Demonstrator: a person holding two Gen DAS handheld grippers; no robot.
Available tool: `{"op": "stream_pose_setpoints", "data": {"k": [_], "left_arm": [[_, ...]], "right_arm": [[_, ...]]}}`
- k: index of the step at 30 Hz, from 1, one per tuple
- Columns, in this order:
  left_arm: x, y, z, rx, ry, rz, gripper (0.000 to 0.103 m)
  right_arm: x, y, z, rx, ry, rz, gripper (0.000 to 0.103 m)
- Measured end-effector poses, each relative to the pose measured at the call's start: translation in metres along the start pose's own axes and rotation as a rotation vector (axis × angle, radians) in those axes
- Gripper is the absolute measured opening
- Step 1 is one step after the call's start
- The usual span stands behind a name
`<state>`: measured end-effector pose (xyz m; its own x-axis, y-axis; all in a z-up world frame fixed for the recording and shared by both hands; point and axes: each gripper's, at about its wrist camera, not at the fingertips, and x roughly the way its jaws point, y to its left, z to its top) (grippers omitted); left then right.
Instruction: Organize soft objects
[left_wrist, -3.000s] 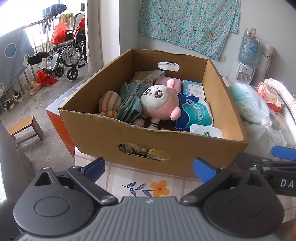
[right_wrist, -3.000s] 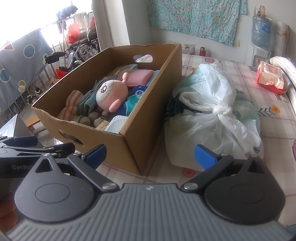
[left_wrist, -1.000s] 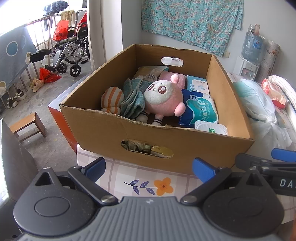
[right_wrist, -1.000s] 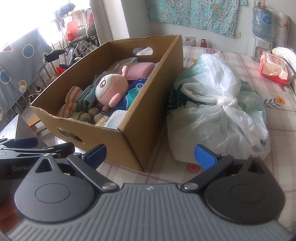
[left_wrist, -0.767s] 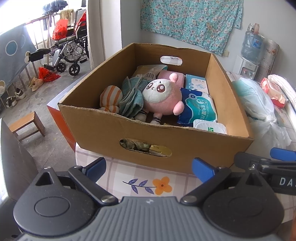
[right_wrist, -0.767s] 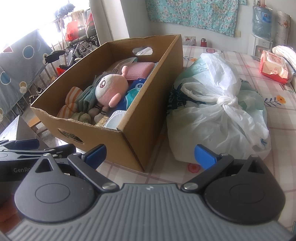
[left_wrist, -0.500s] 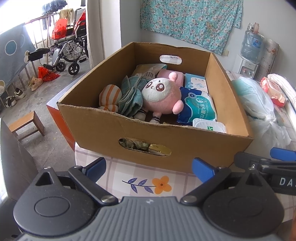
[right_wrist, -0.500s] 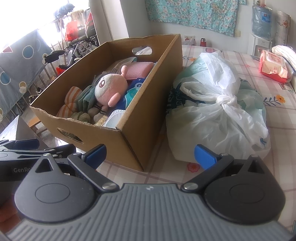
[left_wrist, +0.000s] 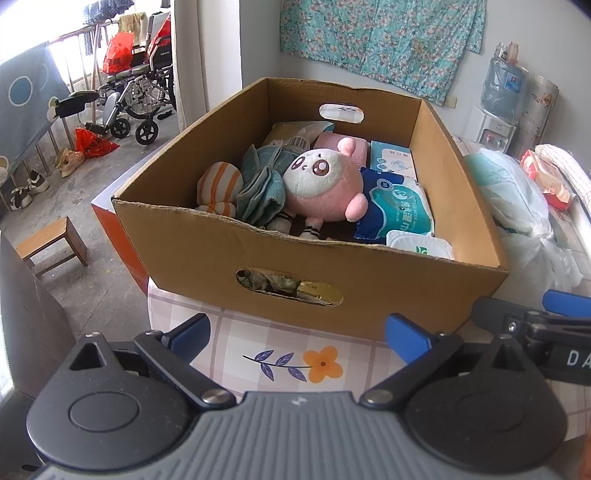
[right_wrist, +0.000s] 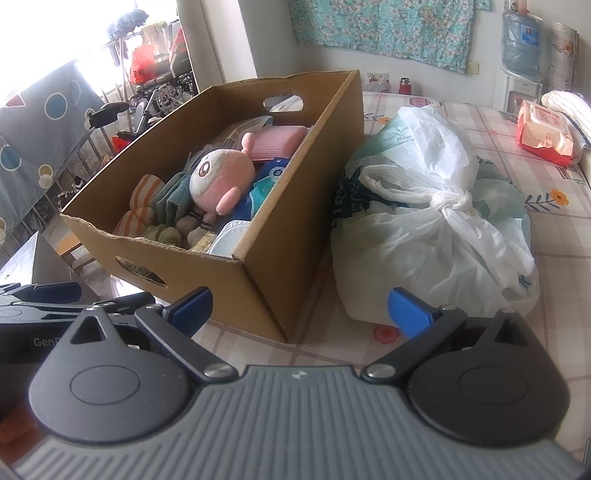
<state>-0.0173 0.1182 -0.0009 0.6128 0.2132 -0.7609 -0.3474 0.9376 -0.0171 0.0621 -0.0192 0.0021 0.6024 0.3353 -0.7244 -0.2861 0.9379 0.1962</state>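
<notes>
One brown cardboard box (left_wrist: 369, 291), one pink-and-white round plush toy (left_wrist: 323, 188), one knotted white plastic bag (right_wrist: 436, 229), two blue-tipped grippers, one water dispenser bottle (left_wrist: 504, 90)

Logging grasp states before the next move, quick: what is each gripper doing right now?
Left gripper: open, holding nothing.
Right gripper: open, holding nothing.

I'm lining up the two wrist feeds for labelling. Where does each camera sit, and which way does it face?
Left wrist: on the left gripper, facing the cardboard box end-on; its open fingers and the right gripper's tip show.
Right wrist: on the right gripper, facing the box corner and the tied plastic bag; its open fingers and the left gripper's tip show.
Shared: the box, pink plush toy, bag.
</notes>
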Motion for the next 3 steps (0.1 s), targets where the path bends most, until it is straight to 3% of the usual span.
{"op": "stream_pose_setpoints", "data": {"k": [3], "left_arm": [[0.0006, 0.0008, 0.0000, -0.007, 0.002, 0.001, 0.102]], "right_arm": [[-0.0008, -0.0009, 0.0005, 0.003, -0.002, -0.004, 0.102]]}}
